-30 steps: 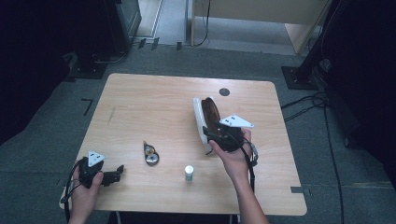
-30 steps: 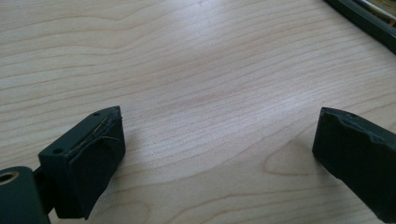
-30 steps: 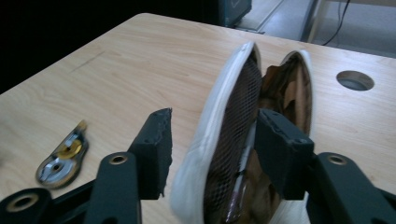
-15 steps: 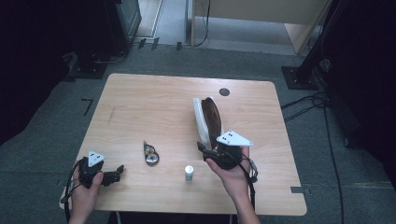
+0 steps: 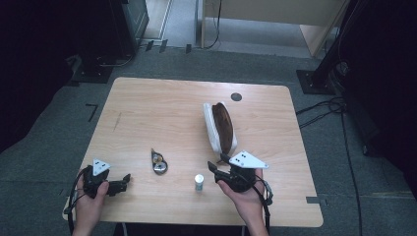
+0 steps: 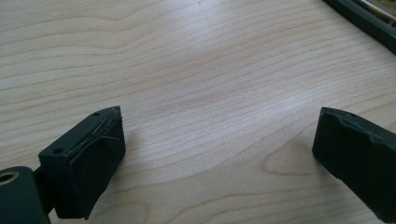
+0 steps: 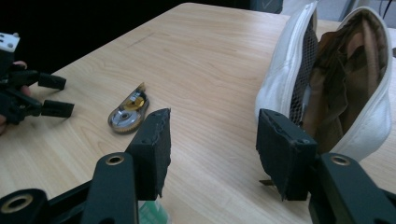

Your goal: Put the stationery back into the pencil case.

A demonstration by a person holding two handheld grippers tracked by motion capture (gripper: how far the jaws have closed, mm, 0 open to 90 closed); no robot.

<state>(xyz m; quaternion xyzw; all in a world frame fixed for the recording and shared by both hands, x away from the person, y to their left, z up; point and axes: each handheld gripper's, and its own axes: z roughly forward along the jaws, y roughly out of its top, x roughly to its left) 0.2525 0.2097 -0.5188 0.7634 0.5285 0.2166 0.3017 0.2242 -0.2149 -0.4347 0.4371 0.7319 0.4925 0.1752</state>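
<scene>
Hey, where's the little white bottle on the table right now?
In the high view the small white bottle stands near the table's front edge, just left of the right gripper and right of the tape dispenser.

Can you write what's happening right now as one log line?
right gripper: open, empty, beside pouch | left gripper: open, empty | small bottle, tape roller: untouched

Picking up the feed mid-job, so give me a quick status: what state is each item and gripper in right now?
White pouch: unzipped, gaping open, brown lining showing, lying on the table.
Correction tape dispenser: flat on the table, untouched.
Small white bottle: upright, cap on, free.
Left gripper: open, empty, low over the table.
Right gripper: open, empty, just short of the pouch.
</scene>
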